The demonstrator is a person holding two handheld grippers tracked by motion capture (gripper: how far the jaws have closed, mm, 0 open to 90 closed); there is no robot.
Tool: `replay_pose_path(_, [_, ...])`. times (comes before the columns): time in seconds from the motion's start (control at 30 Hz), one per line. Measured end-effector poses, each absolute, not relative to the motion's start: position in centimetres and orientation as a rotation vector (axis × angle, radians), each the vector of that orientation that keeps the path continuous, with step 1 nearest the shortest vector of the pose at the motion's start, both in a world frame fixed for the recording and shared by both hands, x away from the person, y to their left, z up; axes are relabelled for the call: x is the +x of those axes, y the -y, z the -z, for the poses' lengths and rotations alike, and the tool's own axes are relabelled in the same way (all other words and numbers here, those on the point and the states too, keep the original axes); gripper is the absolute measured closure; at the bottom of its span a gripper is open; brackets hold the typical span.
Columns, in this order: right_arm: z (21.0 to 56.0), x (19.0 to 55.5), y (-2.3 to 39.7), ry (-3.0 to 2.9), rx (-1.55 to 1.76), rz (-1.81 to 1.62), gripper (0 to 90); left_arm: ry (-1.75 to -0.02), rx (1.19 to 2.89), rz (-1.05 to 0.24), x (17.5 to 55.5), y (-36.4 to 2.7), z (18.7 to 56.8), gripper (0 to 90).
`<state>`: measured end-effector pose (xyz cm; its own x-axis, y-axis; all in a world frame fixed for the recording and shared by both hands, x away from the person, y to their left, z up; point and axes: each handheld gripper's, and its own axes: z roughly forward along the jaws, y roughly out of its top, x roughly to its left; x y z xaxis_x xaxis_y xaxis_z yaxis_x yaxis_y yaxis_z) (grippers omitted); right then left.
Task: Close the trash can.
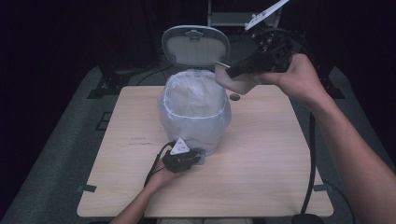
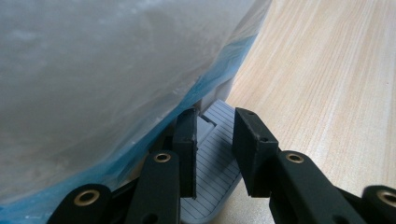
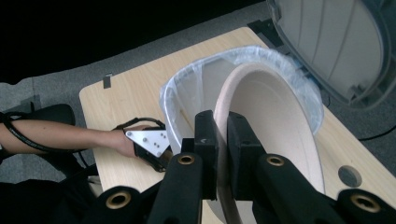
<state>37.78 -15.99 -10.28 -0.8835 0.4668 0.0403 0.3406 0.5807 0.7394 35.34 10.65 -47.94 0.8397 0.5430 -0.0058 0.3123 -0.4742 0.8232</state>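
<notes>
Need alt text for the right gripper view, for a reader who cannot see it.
The right gripper is clamped on the rim of a beige plate, held on edge over a bag-lined bin with its lid open. The left gripper sits at the bin's base.

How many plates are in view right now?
1. A beige moulded-fibre plate is clamped on its rim by the right gripper, held tilted over the open pedal bin lined with a clear plastic bag. Others may lie hidden inside the bin.

Left gripper [image 1: 198, 156] low near table level, forearm reaching forward, jaws closed in, small gap between. Right gripper [image 1: 224, 69] raised high, arm extended, jaws clamped.
</notes>
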Motion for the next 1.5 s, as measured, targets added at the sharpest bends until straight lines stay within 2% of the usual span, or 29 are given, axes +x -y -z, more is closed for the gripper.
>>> replay_pose_path(0.7, [9.2,38.8,11.3,-2.685,0.591,-1.182,83.4,-0.624,2.102,-0.319,35.3,-10.7,47.9,70.8])
replay_pose_path(1.5, [12.0,41.8,6.7,-2.784,0.56,-1.167,83.2,-0.624,2.102,-0.32,35.3,-10.7,47.9,70.8])
